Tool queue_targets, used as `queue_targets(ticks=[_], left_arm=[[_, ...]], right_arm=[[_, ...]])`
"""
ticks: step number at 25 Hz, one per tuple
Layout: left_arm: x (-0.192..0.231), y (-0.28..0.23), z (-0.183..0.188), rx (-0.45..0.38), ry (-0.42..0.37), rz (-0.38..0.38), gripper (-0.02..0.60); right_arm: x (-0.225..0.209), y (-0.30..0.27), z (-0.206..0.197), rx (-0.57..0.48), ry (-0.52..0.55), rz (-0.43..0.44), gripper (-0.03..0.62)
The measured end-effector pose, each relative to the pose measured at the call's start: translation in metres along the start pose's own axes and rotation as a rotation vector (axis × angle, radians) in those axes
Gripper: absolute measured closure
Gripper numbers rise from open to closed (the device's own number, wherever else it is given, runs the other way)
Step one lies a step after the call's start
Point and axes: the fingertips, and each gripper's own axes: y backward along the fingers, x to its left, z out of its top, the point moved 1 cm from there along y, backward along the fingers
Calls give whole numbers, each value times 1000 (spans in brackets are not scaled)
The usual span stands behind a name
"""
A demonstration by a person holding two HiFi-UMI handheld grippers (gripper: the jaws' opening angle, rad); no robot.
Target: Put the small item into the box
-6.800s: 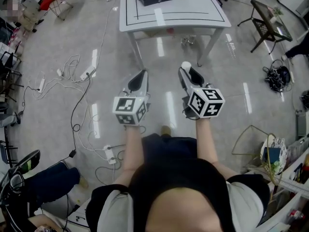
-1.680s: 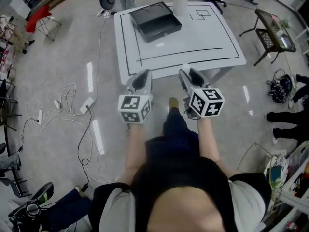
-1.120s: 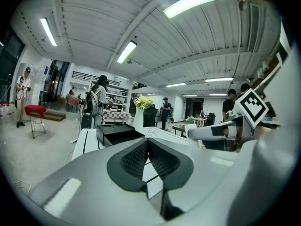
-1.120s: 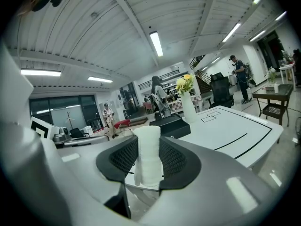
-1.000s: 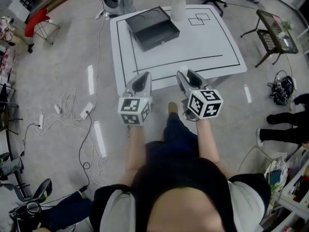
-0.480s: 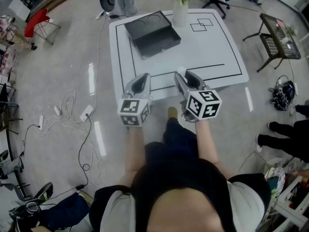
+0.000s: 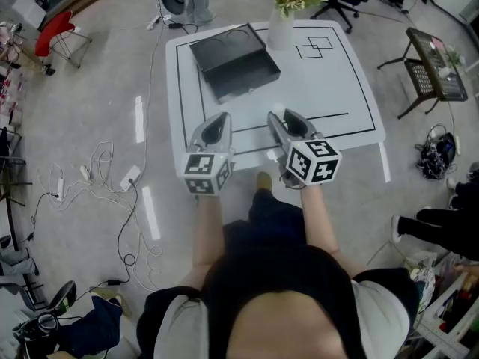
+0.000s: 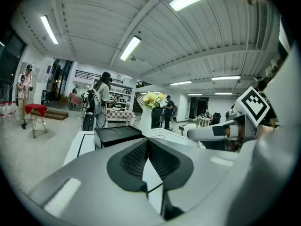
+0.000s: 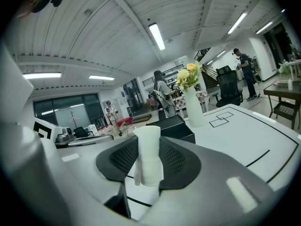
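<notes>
We hold the right gripper [image 7: 283, 120] closed on a small white roll [image 9: 148, 155], which stands upright between its pads and rises above them. Our left gripper [image 7: 216, 123] has its jaws together at the tips, with nothing between them. Both grippers hang side by side, their tips over the near part of the white table [image 7: 340, 88]. The black box [image 7: 233, 58] sits open on the table, ahead of the left gripper and ahead and to the left of the right one. A vase [image 7: 280, 30] of flowers stands just right of the box, ahead of the right gripper.
</notes>
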Motion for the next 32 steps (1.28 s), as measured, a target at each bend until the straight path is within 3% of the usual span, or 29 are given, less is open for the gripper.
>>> queue_targets(ticks=[19, 32], left_arm=[[32, -67, 18, 5, 15, 54, 572], [60, -94, 23, 4, 33, 147, 573]], right_arm=[[-37, -69, 37, 36, 25, 71, 456], [-47, -112, 57, 63, 59, 153, 456]])
